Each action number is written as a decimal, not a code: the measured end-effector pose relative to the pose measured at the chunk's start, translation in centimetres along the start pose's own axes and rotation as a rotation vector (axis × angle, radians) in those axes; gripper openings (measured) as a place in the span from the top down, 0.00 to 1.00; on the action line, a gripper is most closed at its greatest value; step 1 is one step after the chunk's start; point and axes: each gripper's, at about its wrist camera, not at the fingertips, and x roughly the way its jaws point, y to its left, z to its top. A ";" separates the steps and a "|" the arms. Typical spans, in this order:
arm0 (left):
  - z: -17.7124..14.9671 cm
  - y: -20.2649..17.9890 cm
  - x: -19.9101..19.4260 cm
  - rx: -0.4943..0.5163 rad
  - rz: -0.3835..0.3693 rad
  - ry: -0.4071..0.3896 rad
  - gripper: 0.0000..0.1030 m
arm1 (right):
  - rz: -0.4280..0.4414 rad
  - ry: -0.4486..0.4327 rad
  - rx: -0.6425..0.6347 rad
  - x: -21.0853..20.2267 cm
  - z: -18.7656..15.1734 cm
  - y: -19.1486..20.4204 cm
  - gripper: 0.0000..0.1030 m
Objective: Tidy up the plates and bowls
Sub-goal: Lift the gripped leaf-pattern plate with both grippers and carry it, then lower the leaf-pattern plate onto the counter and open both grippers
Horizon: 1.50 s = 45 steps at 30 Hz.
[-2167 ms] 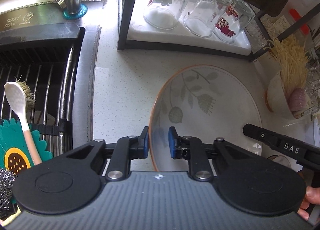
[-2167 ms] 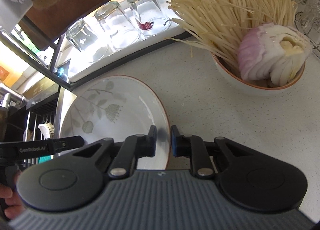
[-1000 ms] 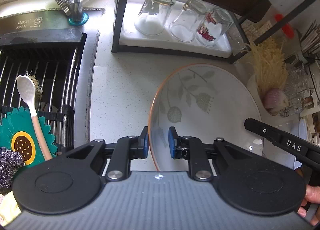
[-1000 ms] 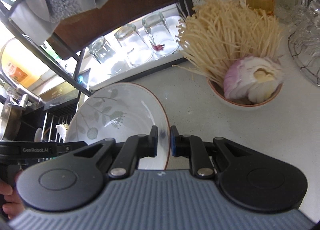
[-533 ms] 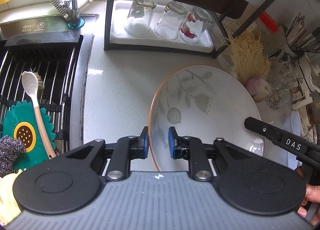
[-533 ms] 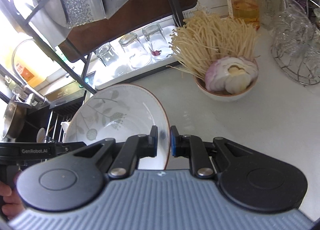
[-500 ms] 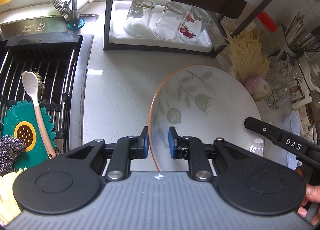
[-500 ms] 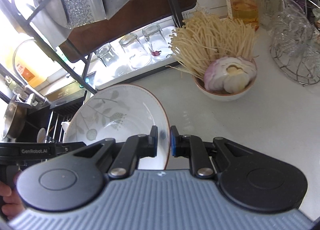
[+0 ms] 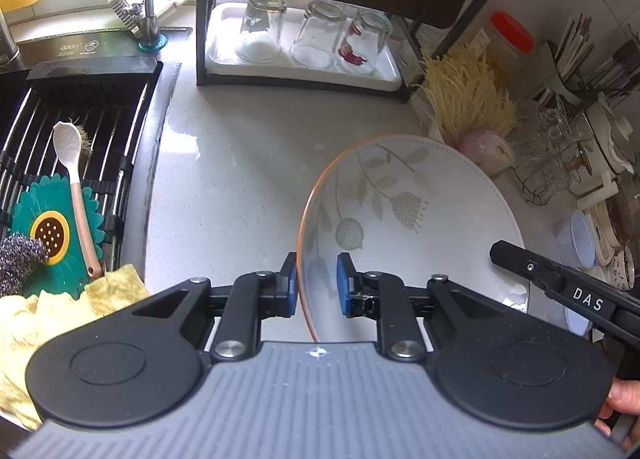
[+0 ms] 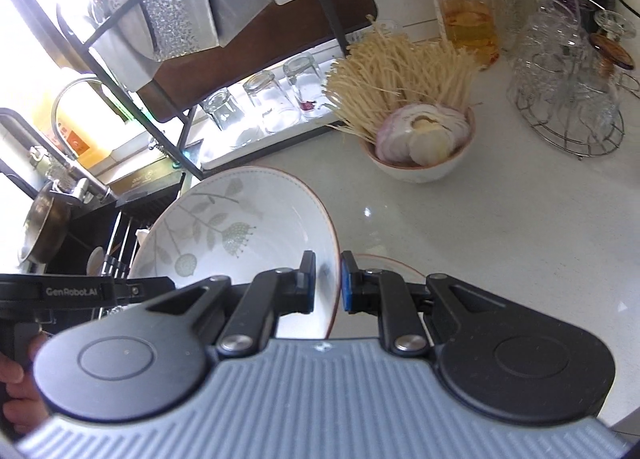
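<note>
Bowl (image 9: 408, 219), leaf-patterned, is seen from the left wrist clamped at its left rim by the left gripper (image 9: 317, 285), fingers narrow, and has been lifted clear of the desk (image 9: 240, 163). From the right wrist, the right gripper (image 10: 327, 283) is pinched on the opposite rim; the noodle bowl (image 10: 420, 169) has receded, so carrying is judged underway.

Black gripper (image 9: 317, 285) linkages, blue pads (image 9: 343, 283), silver screws, ribbed grey housing.
</note>
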 end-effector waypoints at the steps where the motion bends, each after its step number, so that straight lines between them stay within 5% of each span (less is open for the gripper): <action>1: -0.3 -0.4 0.0 0.000 0.000 0.000 0.78 | -0.002 0.000 0.001 -0.3 -0.2 -0.3 0.85; 20: -5.2 -5.0 3.0 0.027 0.021 0.043 0.78 | -0.088 0.035 -0.023 -1.2 -3.4 -4.5 0.85; 45: -5.6 -5.3 6.4 0.100 0.025 0.086 0.77 | -0.197 0.043 -0.074 0.9 -5.1 -4.3 0.82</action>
